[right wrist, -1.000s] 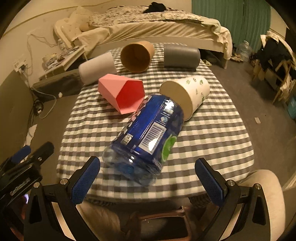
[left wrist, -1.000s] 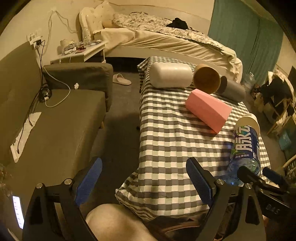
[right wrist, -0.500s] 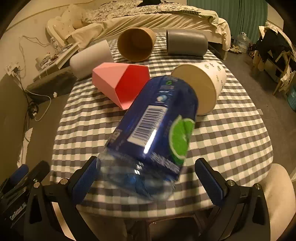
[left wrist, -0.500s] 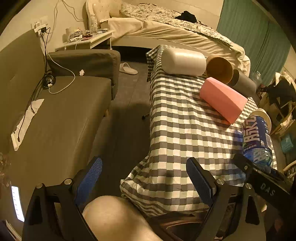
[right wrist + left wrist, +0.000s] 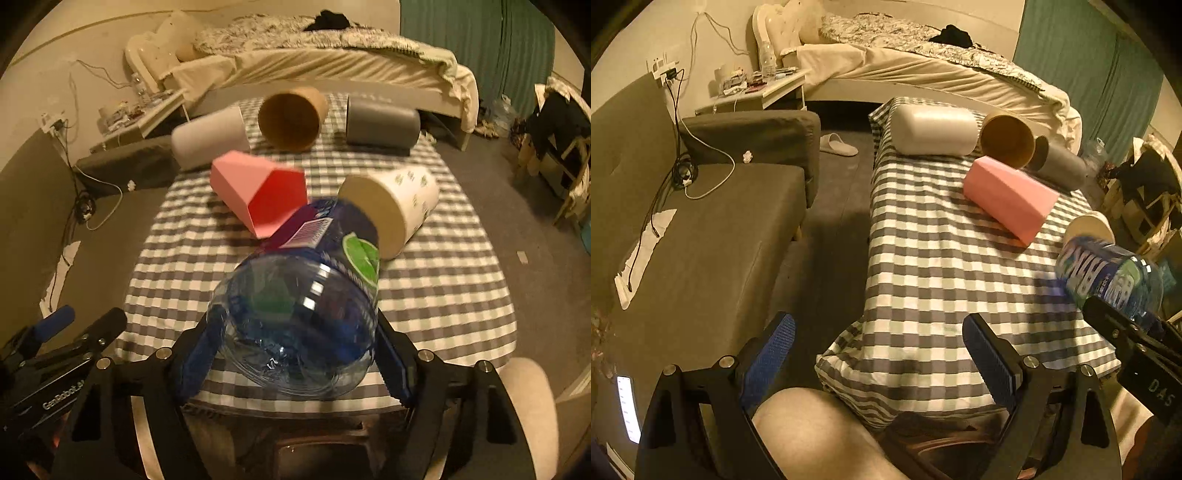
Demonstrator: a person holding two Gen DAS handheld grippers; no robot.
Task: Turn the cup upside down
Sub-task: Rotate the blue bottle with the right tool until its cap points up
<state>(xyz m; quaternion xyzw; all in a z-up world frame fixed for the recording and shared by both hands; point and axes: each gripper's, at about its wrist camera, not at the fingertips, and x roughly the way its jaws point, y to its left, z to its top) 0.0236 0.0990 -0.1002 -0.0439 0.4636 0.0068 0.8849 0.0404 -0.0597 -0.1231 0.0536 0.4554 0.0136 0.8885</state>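
Cups (image 5: pixel 391 212) lie on their sides on the checked worktop (image 5: pixel 443 295), none flipped; right gripper (image 5: pixel 295 354) jaws clamp a blue bottle (image 5: pixel 306 306), left gripper (image 5: pixel 879 347) jaws gape empty.

Around the pink cup (image 5: pixel 1010 197), lying on its side near the middle of the checked table (image 5: pixel 923 280), room was uneven. Toward the camera the cloth lay bare to the near edge. Behind it a white cup (image 5: pixel 932 125), a brown cup (image 5: pixel 1008 142) and a grey cup (image 5: pixel 1060 166) lay in a row, blocking the far end. To its right the patterned cup (image 5: pixel 391 210) and the blue bottle (image 5: pixel 306 302) crowded that side.
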